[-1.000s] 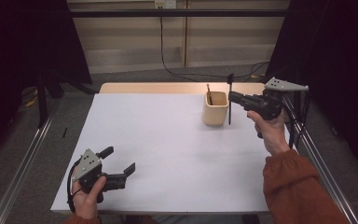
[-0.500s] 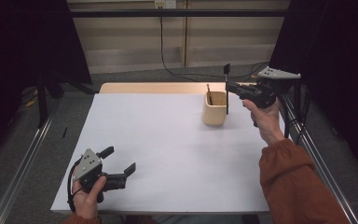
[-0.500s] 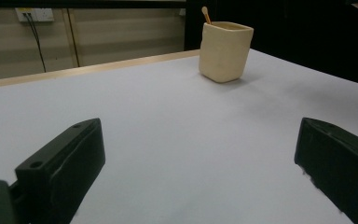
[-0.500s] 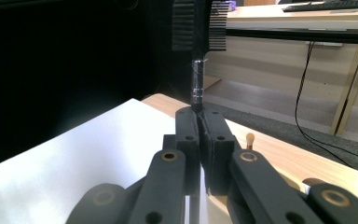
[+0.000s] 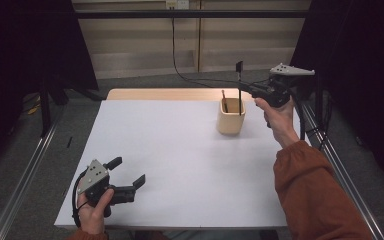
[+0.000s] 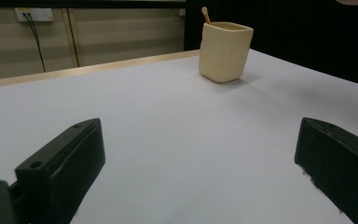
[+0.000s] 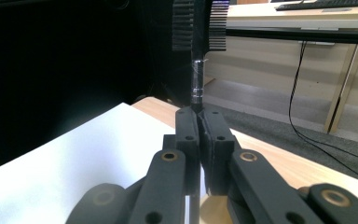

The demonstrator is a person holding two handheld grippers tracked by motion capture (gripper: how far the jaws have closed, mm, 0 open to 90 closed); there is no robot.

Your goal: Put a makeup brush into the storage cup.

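Two grippers: black, blocky jaws, each in one hand.
Right gripper (image 5: 245, 90): jaws pressed flat together on a thin black brush (image 5: 239, 89), held upright, its ridged head above the cup and its lower end in the cup's mouth.
Cup (image 5: 231, 116): cream, squarish, matte, rounded corners; a slim wooden stick (image 5: 224, 100) leans inside.
Left gripper (image 5: 128, 183): well apart from the cup, at the near edge of the smooth white table (image 5: 180, 165); jaws spread wide, nothing between.

Matt cream ceramic-looking cup (image 5: 231, 116), smooth white tabletop (image 5: 170, 165), black plastic brush (image 7: 198, 28).
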